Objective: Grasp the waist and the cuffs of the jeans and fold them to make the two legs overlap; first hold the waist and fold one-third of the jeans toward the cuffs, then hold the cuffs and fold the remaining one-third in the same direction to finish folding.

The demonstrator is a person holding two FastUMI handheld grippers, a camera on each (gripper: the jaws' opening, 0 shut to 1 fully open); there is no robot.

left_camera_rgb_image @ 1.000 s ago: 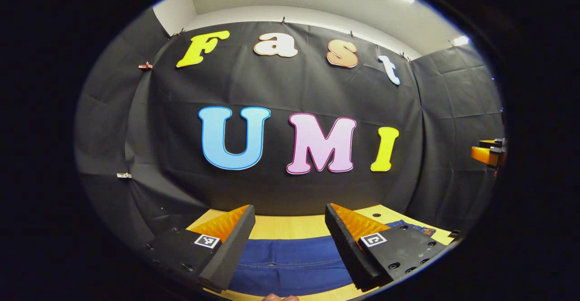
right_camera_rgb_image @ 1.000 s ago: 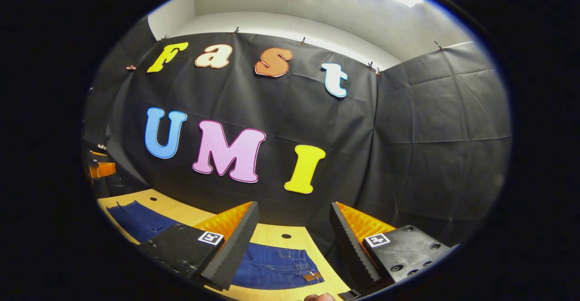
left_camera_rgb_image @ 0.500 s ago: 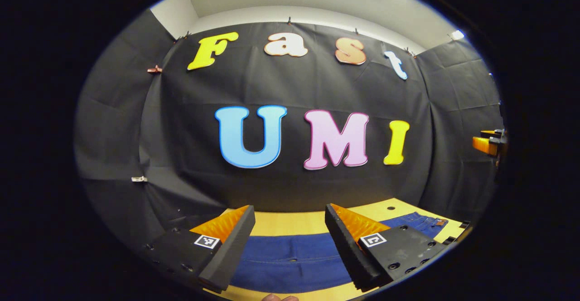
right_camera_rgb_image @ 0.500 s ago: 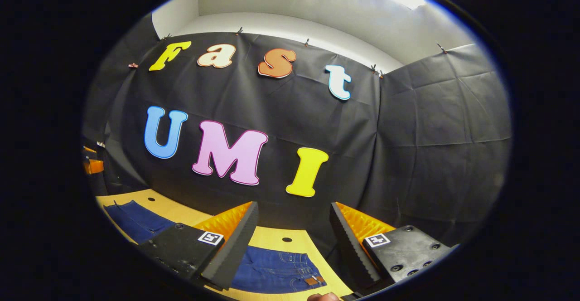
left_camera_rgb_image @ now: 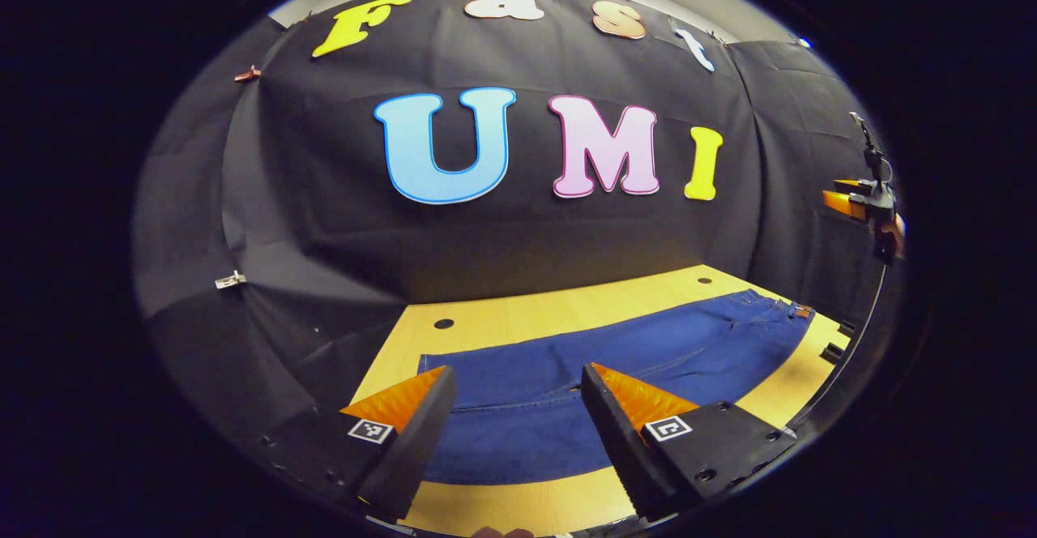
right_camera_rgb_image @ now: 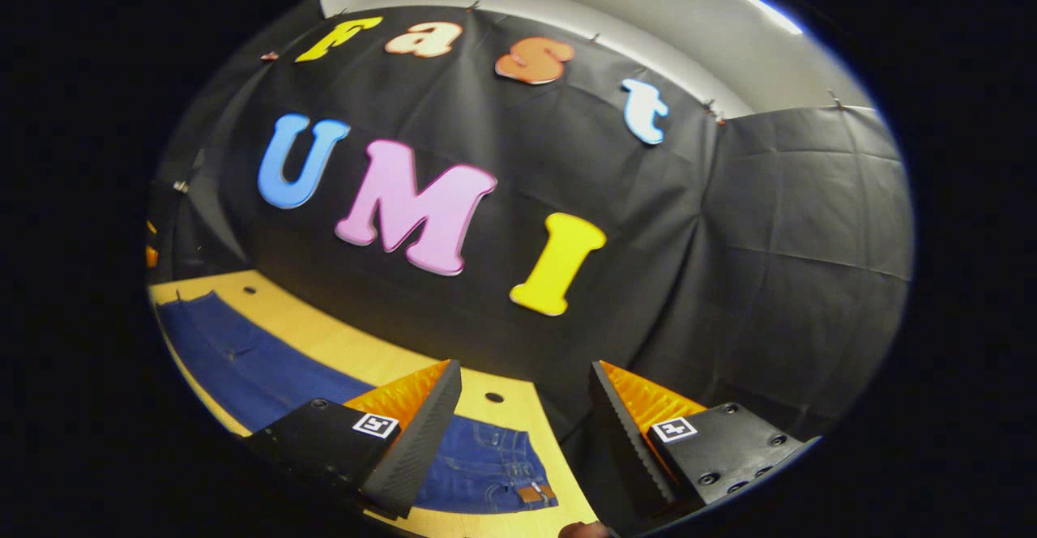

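1. Fingers of the left gripper (left_camera_rgb_image: 518,408) fill the bottom of the left gripper view, spread wide with nothing between them, hovering above the near long edge of the jeans (left_camera_rgb_image: 616,368).

2. Jeans lie flat and at full length on the wooden table (left_camera_rgb_image: 518,319), running from the lower centre of that view toward the right edge, where the waist (left_camera_rgb_image: 774,307) with its small tan patch ends near the table's far right corner. The cuff end (left_camera_rgb_image: 429,360) sits just above the tip of the left-hand finger.

3. Bare table shows as a pale strip on both sides of the denim, with a dark hole (left_camera_rgb_image: 443,323) in the wood beyond the cuff end.

4. Far off at the right edge of the left gripper view, the other gripper (left_camera_rgb_image: 863,202) hangs in the air above the waist end; it is too small there to judge its opening.

5. Right gripper (right_camera_rgb_image: 525,416) stands wide apart and empty at the bottom of the right gripper view, above the waist of the jeans (right_camera_rgb_image: 494,473), whose leather patch (right_camera_rgb_image: 536,493) shows between the fingers.

6. Denim stretches from there to the left edge of that frame, the legs (right_camera_rgb_image: 235,360) flat on the table (right_camera_rgb_image: 356,352), and another hole (right_camera_rgb_image: 493,397) lies just beyond the waistband.

7. Black cloth wall (right_camera_rgb_image: 729,262) closes the booth behind the table, with a pale ceiling (right_camera_rgb_image: 648,11) across the upper right.

8. Fingertip, apparently, of a person's hand (right_camera_rgb_image: 583,530) peeks in at the bottom edge.
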